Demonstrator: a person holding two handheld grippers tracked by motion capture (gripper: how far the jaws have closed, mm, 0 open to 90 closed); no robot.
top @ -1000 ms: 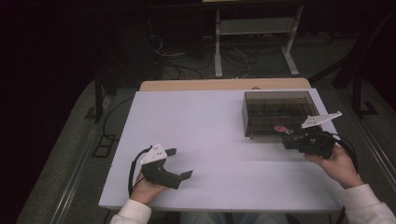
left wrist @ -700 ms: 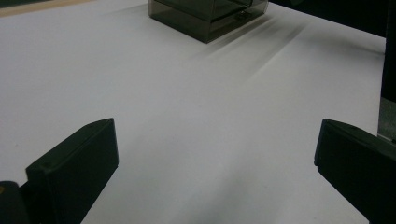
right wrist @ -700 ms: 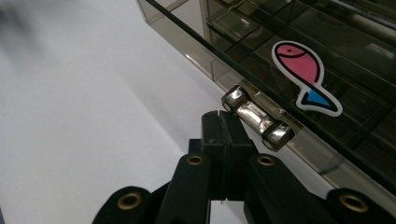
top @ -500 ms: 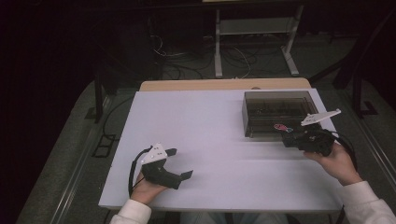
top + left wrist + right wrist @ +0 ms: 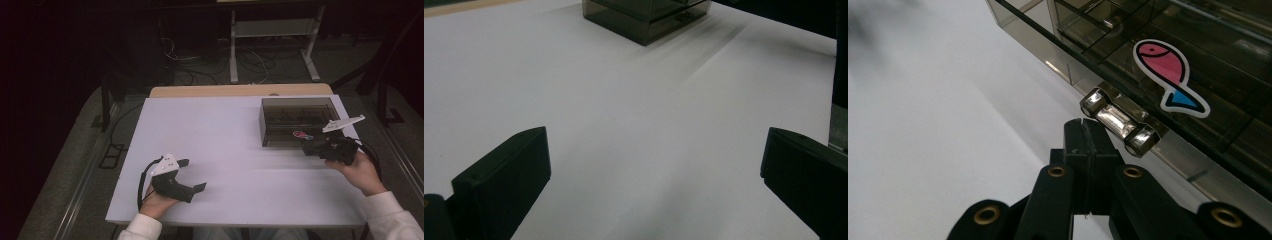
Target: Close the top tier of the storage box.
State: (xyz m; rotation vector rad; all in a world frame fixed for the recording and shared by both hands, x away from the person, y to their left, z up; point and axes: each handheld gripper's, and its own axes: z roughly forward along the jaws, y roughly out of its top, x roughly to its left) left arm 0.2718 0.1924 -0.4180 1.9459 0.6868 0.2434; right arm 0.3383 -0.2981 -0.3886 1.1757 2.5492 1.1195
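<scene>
The left hand [image 5: 155, 202] rested low on the near left part of the white table [image 5: 225, 135], its sleeve coming in from the bottom edge, and held the left gripper [image 5: 192, 175] just above the surface with the jaws pointing right and across the table. In the left gripper view those jaws stood wide apart with nothing between them, bare tabletop showing in the gap. The right hand [image 5: 362, 172] lay at the table's right edge and held the right gripper [image 5: 306, 148] pointed left and away, up against the near side of the box [image 5: 295, 120]. In the right gripper view its jaws were pressed flat together with nothing caught in them, their tips just beside and slightly below a shiny metal latch [image 5: 1118, 122] on the box's front edge; whether they touched it could not be told. The box was of smoky, see-through plastic with its lid down, and stood on the far right part of the table. Through the lid, dividers marked off several compartments, and what lay in them could not be made out. A sticker of a pink and blue fish [image 5: 1170, 75] sat on the lid near the latch. Beyond the table a wooden edge [image 5: 240, 91] showed, and farther back cables [image 5: 210, 62] lay on the dark floor beside a white frame [image 5: 272, 45].
</scene>
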